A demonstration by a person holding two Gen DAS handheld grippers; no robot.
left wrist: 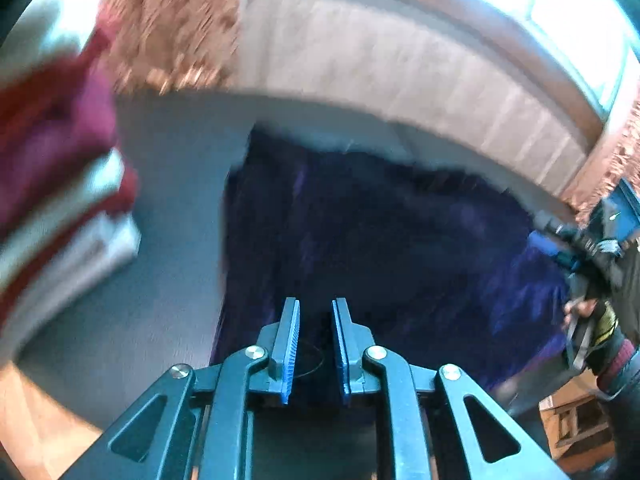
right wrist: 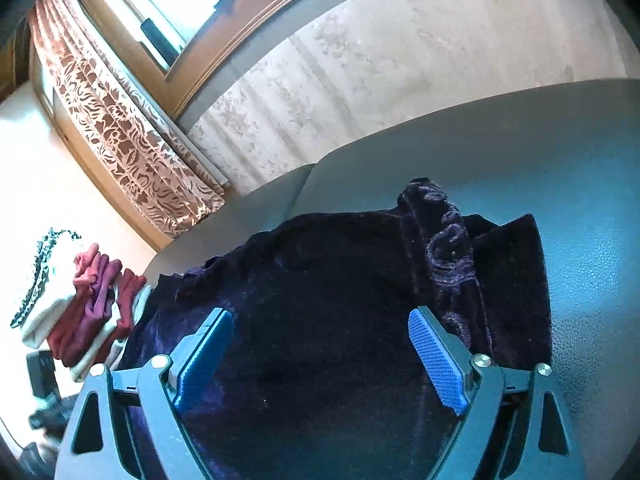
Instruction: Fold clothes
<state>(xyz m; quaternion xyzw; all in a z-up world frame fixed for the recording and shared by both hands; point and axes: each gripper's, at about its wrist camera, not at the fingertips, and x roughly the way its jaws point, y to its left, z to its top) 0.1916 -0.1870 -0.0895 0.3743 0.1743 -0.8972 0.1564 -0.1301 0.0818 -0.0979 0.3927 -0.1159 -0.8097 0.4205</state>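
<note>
A dark purple velvet garment [left wrist: 380, 232] lies spread on the grey table [left wrist: 172, 184]; it also shows in the right wrist view [right wrist: 340, 280], with an embroidered fold [right wrist: 444, 240] at its far side. My left gripper [left wrist: 316, 344] hovers over the garment's near edge, jaws a narrow gap apart with nothing between them. My right gripper [right wrist: 320, 352] is wide open above the garment's middle, empty. The right gripper also shows in the left wrist view [left wrist: 592, 264] at the garment's right edge. The left view is motion-blurred.
A stack of folded maroon, pink and white clothes [right wrist: 88, 308] sits at the table's left end, also in the left wrist view [left wrist: 52, 168]. A patterned curtain [right wrist: 120, 128] and a pale wall [right wrist: 360, 80] stand behind the table. Grey table surface [right wrist: 580, 200] lies to the right.
</note>
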